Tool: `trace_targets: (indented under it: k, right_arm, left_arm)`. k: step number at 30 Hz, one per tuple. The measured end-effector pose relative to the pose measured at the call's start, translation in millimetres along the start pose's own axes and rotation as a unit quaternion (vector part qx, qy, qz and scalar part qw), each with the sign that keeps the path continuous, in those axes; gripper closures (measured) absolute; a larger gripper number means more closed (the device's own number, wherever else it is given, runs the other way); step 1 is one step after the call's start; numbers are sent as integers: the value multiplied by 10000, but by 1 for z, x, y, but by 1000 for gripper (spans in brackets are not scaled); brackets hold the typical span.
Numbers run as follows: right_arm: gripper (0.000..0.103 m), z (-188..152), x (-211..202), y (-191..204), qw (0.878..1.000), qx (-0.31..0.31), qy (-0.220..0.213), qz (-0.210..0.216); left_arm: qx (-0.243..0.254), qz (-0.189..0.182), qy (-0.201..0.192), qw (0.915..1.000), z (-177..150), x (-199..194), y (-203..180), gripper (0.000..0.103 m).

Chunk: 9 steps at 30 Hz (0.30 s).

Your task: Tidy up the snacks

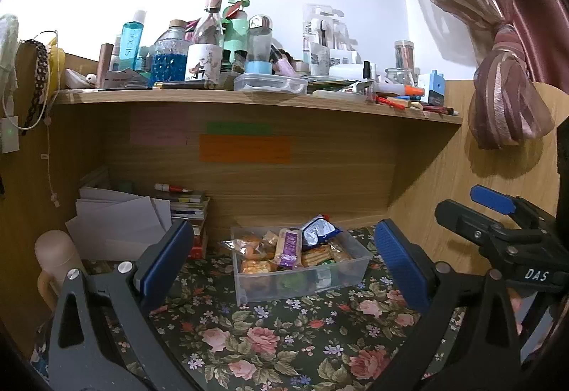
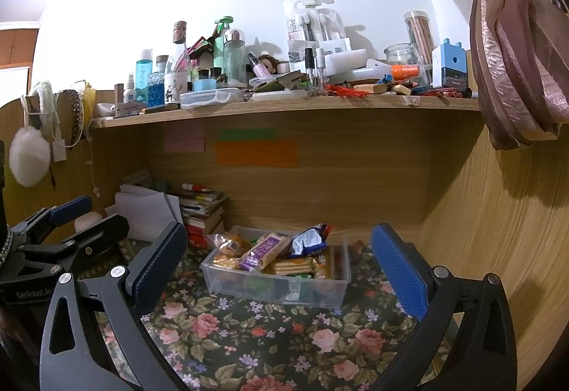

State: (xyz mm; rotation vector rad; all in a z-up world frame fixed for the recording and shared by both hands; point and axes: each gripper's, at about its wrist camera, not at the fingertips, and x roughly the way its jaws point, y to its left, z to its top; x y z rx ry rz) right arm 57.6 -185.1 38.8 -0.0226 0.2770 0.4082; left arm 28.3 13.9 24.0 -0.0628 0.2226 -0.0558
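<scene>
left gripper (image 1: 284, 263): jaws spread wide, nothing between them; hovers above the floral cloth (image 1: 270, 337), short of the bin.
paper stack (image 1: 117, 223): far left under the shelf, books beside it; not snacks as far as I can tell.
clear bin (image 1: 249, 288): sits on the cloth at the back of the desk, near the rear panel, centre of both views.
snacks (image 1: 284, 248): all visible packets are piled inside the bin: purple bar (image 2: 261, 250), blue-and-silver bag (image 2: 308, 241), cracker packs (image 2: 291, 265), an orange-toned bag at its left end.
right gripper (image 2: 281, 270): jaws wide apart, empty; held back from the bin, level with the left one.
progress: looks late or done. No loose snack on the cloth in either view; pile is heaped, not neat, so tidying may remain.
small red bit (image 1: 158, 311): on the cloth by the left finger; too small to say if wrapper or scrap.
hidden: lower layer of the bin is murky through the plastic, something green in there, unreadable. Cloth nearest the cameras is blocked by the gripper bodies. Shelf (image 2: 284, 106) clutter is mostly bottles and pens, any snack there can't be picked out.
</scene>
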Motion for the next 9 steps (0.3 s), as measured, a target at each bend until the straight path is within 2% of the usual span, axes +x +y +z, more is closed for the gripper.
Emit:
trace_targets:
  k: [9]
  right_arm:
    - [0, 0, 2, -2, 10000, 18, 23, 3]
  left_arm:
    - [11, -22, 9, 10000, 0, 1, 0, 0]
